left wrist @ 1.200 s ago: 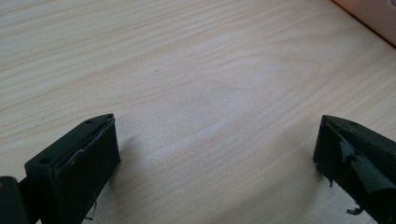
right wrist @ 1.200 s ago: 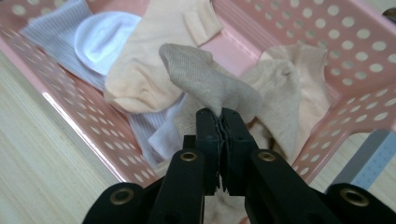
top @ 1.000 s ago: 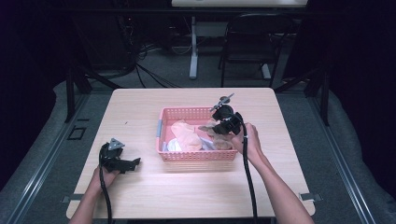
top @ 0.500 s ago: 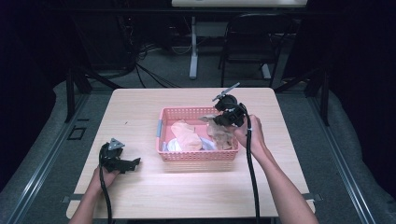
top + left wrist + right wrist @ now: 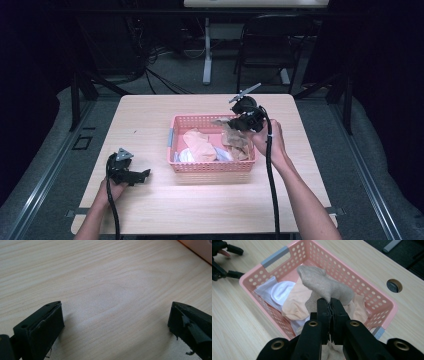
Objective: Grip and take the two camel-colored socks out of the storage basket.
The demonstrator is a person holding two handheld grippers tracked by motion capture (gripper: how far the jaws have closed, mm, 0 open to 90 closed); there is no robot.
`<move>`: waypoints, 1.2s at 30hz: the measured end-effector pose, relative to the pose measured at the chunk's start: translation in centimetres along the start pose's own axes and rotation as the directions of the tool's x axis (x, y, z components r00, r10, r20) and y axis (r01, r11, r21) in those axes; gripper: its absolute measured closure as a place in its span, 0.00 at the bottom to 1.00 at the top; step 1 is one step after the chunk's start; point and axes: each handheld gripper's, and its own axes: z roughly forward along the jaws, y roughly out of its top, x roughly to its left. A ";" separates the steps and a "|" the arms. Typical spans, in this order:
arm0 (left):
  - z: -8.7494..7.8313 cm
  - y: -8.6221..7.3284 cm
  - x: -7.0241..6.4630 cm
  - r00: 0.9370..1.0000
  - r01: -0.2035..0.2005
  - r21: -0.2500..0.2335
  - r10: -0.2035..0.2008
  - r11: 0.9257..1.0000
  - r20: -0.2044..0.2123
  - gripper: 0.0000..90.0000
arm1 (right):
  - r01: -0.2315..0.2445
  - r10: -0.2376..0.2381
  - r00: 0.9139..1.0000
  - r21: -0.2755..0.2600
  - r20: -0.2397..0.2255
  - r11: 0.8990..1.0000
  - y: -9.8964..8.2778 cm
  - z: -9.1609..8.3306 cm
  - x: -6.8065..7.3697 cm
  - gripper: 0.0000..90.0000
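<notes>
A pink perforated basket (image 5: 210,167) (image 5: 367,292) stands in the middle of the table, holding socks. My right gripper (image 5: 239,121) (image 5: 329,305) is shut on a grey-brown sock (image 5: 322,286) (image 5: 235,137), lifted above the basket's right end, with the sock hanging down from the jaws. A peach sock (image 5: 295,302) (image 5: 200,145) and a white and pale blue sock (image 5: 278,291) (image 5: 186,156) lie in the basket. My left gripper (image 5: 142,175) (image 5: 116,322) rests low over bare wood at the table's front left, open, with nothing between its jaws.
The light wooden table (image 5: 160,210) has a round cable hole (image 5: 394,285) beyond the basket in the right gripper view. A chair (image 5: 272,50) and a white table leg (image 5: 206,55) stand on the floor behind the table. The basket has grey handles (image 5: 275,256).
My right gripper has risen and moved back from the basket, pulling the grey-brown sock up out of the pile. The left gripper has stayed where it was.
</notes>
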 end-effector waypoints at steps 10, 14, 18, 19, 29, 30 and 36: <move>0.0 0.0 0.0 1.000 -0.001 -0.001 0.001 1.000 0.000 0.00 | -0.015 0.015 1.000 -0.013 0.004 1.000 -0.3 -1.3 -0.6 0.97; 0.0 0.0 0.0 1.000 -0.001 -0.001 0.001 1.000 0.000 0.00 | -0.030 0.030 0.999 -0.018 0.015 0.999 -0.7 -2.3 -1.3 0.97; 0.0 0.0 0.0 1.000 -0.001 -0.001 0.001 1.000 0.001 0.00 | -0.046 0.047 0.998 -0.029 0.029 0.999 -1.2 -3.1 -2.0 0.97; 0.0 0.0 0.0 1.000 -0.001 -0.001 0.001 1.000 0.001 0.00 | -0.046 0.047 0.998 -0.029 0.029 0.999 -1.2 -3.1 -2.0 0.97; 0.0 0.0 0.0 1.000 -0.001 -0.001 0.001 1.000 0.001 0.00 | -0.084 0.086 0.994 -0.030 0.067 0.996 -3.3 -5.2 -4.0 0.97; 0.0 0.0 0.0 1.000 -0.001 -0.001 0.001 1.000 0.000 0.00 | -0.090 0.092 0.993 -0.031 0.075 0.995 -3.9 -5.6 -4.5 0.98; 0.0 0.0 0.0 1.000 0.000 -0.001 0.000 1.000 0.000 0.00 | -0.138 0.142 0.986 -0.041 0.092 0.990 -6.1 -6.7 -6.1 0.97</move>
